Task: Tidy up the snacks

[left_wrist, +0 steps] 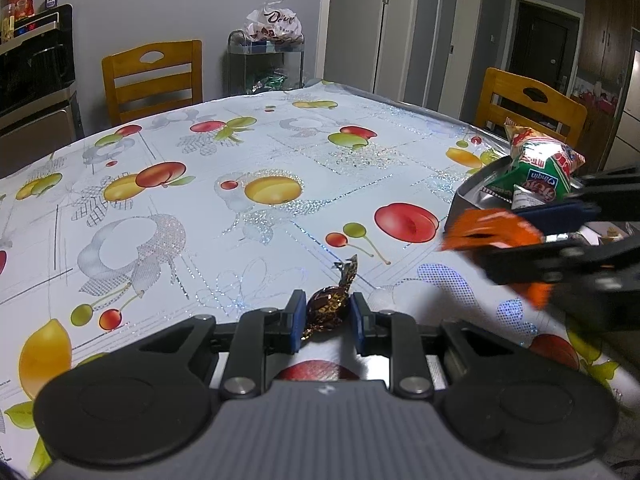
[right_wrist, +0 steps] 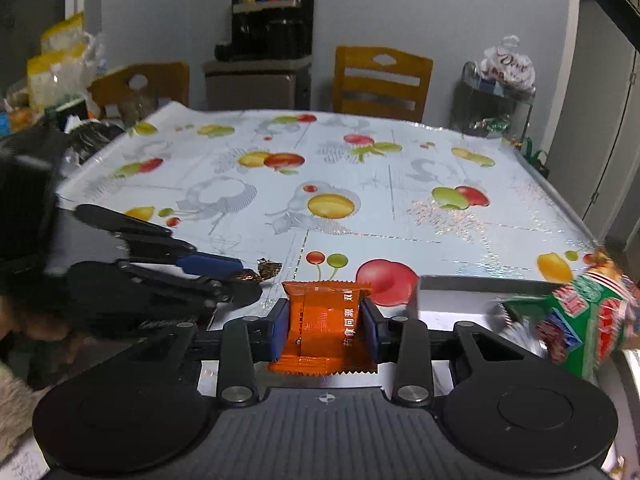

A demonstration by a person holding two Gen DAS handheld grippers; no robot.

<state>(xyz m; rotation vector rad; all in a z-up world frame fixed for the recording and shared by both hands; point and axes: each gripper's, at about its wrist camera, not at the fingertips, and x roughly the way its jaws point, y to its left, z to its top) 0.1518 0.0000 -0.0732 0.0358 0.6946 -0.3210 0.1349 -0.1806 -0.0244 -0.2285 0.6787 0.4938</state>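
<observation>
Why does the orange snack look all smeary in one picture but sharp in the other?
In the left wrist view the orange packet is motion-blurred, as is the right tool holding it. In the right wrist view the same packet is sharp, while the green bag at the edge smears.

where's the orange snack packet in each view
Left wrist: orange packet at the right edge, blurred, pinched in the right gripper.
Right wrist: orange packet bottom centre, clamped between the blue fingers.
Shared landmark: green and red snack bag, to the packet's right in both.
</observation>
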